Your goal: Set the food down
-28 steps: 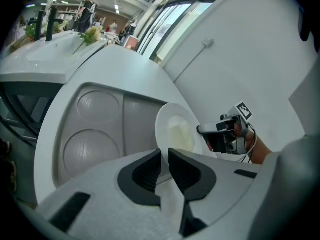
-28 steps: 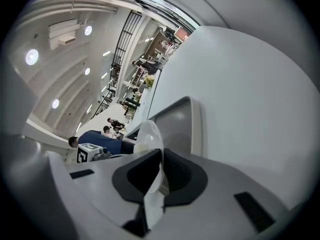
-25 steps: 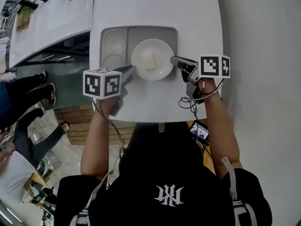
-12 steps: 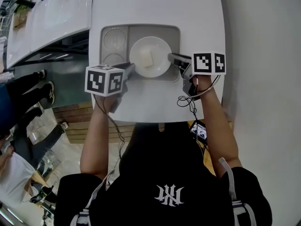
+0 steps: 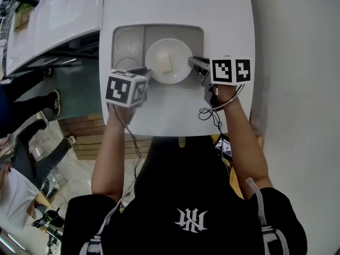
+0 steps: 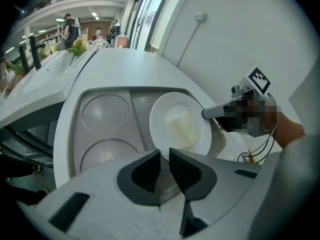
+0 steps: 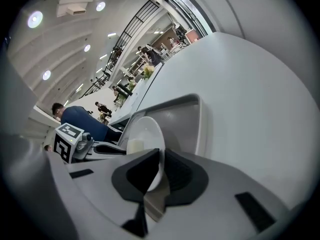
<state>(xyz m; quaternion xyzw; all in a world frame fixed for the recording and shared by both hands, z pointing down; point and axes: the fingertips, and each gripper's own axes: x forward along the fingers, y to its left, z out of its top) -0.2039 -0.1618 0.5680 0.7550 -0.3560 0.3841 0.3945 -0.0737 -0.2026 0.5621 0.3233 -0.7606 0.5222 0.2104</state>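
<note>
While the left gripper point(image 5: 147, 74) and right gripper point(image 5: 192, 62) both clamp the plate point(image 5: 154, 50) rim, the food point(image 5: 168, 64) is over the tray's point(image 5: 127, 38) big compartment.
Imo lower both sides evenly, stay level, release only once it's flat.

The food point(image 5: 168, 64) is one pale, cream-coloured block with rather straight sides. It lies in the middle of a shallow white bowl point(image 5: 178, 49), round and plain. The bowl is in the large right compartment of a grey tray point(image 5: 195, 36); whether its bottom touches the tray floor I cannot tell. My left hand-held gripper point(image 5: 149, 74) grips its left rim and my right hand-held gripper point(image 5: 192, 62) grips the opposite rim. The tray has two round wells on its left side and lies flat on the white desk point(image 5: 175, 4).
</note>
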